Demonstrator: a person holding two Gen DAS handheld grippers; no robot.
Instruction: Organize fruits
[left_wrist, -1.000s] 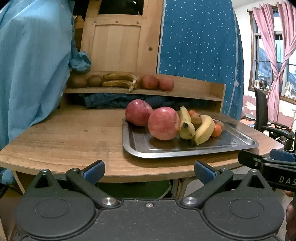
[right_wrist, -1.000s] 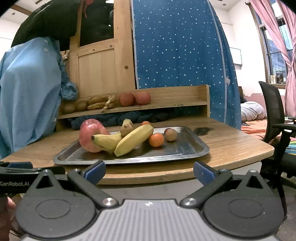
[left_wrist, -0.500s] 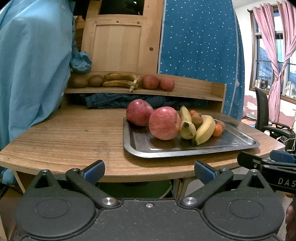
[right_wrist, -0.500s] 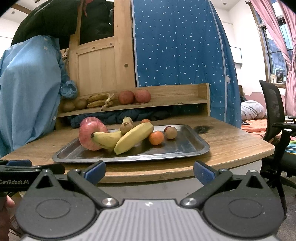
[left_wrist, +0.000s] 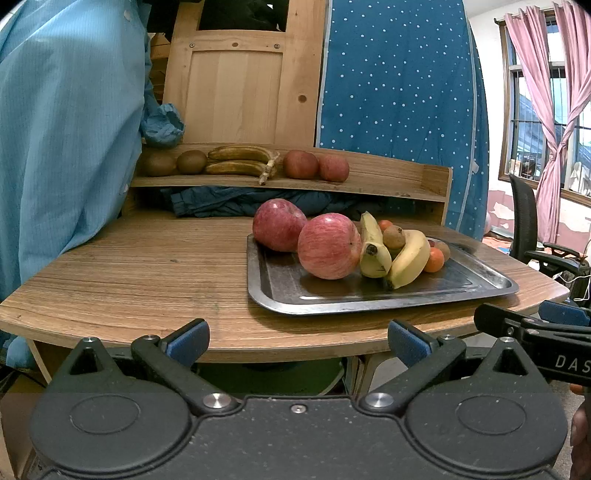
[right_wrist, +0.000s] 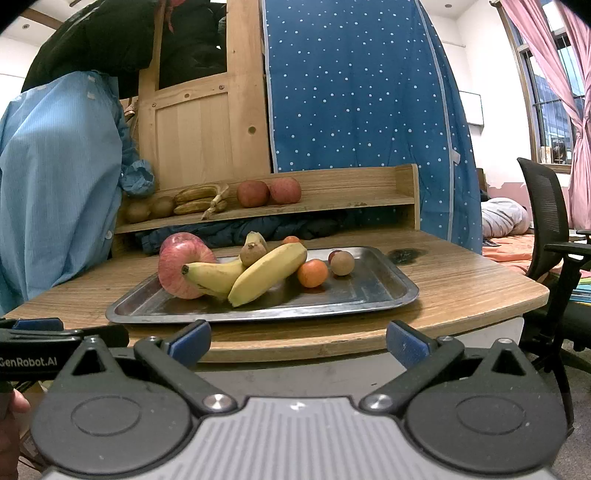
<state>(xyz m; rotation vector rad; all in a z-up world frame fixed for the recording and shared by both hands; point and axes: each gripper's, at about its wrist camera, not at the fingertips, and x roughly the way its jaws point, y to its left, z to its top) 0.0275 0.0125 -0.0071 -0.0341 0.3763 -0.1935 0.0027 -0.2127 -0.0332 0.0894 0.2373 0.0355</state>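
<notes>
A metal tray (left_wrist: 280, 295) (right_wrist: 391, 284) lies on the wooden table and carries two red apples (left_wrist: 328, 245) (right_wrist: 183, 264), two yellow bananas (left_wrist: 408, 260) (right_wrist: 267, 271), a kiwi (left_wrist: 393, 237) (right_wrist: 252, 252), small oranges (right_wrist: 312, 273) and a small brown fruit (right_wrist: 342, 263). On the shelf behind rest two kiwis (left_wrist: 191, 161), brown bananas (left_wrist: 238, 160) (right_wrist: 199, 199) and two apples (left_wrist: 300, 164) (right_wrist: 269, 192). My left gripper (left_wrist: 298, 338) is open and empty, below the table's front edge. My right gripper (right_wrist: 297, 339) is open and empty too, also short of the edge.
A light blue garment (left_wrist: 66, 129) hangs at the left, over the table's side. A dotted blue fabric wardrobe (right_wrist: 362, 92) stands behind the shelf. A black office chair (right_wrist: 550, 236) is to the right. Dark clothing (left_wrist: 236, 201) is stuffed under the shelf.
Both grippers have crept slightly forward and up toward the table; the tray and fruit look a little larger. Nothing on the table has moved.
</notes>
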